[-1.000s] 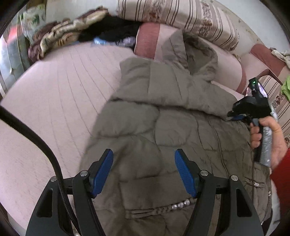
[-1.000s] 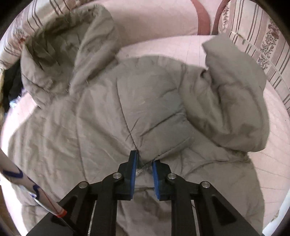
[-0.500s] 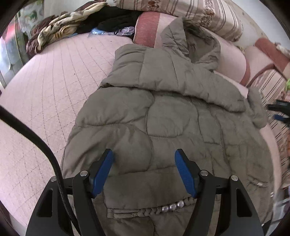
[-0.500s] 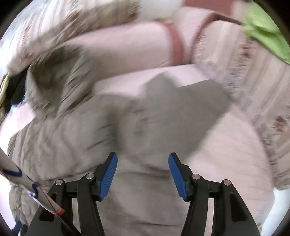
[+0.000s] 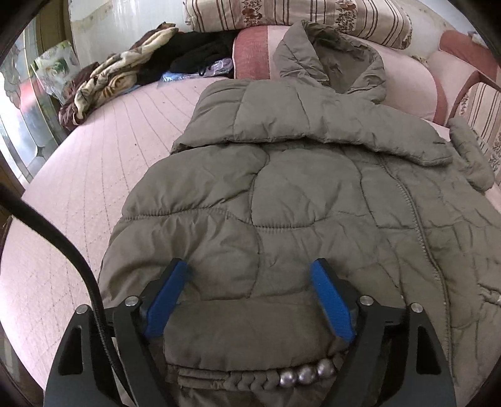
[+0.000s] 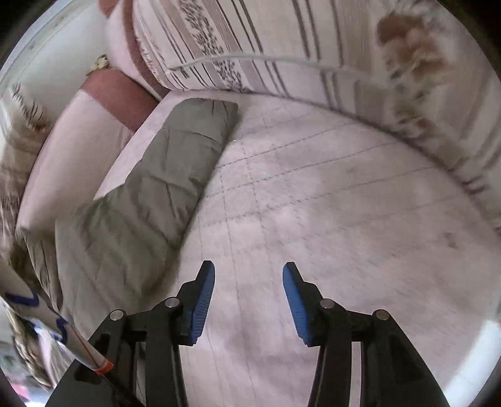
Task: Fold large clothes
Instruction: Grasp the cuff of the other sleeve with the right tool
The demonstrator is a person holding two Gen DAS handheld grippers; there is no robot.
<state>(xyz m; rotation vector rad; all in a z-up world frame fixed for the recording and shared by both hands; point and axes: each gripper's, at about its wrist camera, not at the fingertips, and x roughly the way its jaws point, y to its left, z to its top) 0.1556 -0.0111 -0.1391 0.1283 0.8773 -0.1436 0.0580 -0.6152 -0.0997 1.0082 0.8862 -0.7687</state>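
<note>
A khaki quilted jacket point(image 5: 297, 194) lies flat on the pink bedspread point(image 5: 78, 172), hood point(image 5: 338, 59) towards the pillows. One sleeve point(image 5: 297, 122) is folded across the chest. My left gripper point(image 5: 249, 266) hovers low over the hem; its jaws are opening, with padded fabric and a beaded trim point(image 5: 303, 374) between them but not pinched. In the right wrist view the other sleeve point(image 6: 150, 194) stretches out at the left. My right gripper point(image 6: 249, 267) is to its right over bare bedspread point(image 6: 344, 203); its jaws are closing with nothing between them.
Crumpled blankets and dark clothes point(image 5: 119, 78) pile up at the back left. Striped floral pillows point(image 5: 297, 15) line the headboard, and a striped cushion point(image 6: 281, 47) borders the right side. A black cable point(image 5: 62, 244) crosses the left wrist view.
My right gripper let go of the sleeve, opened and swung right off the jacket onto bare bedspread, leaving the left view. My left gripper sank toward the hem and spread wider.
</note>
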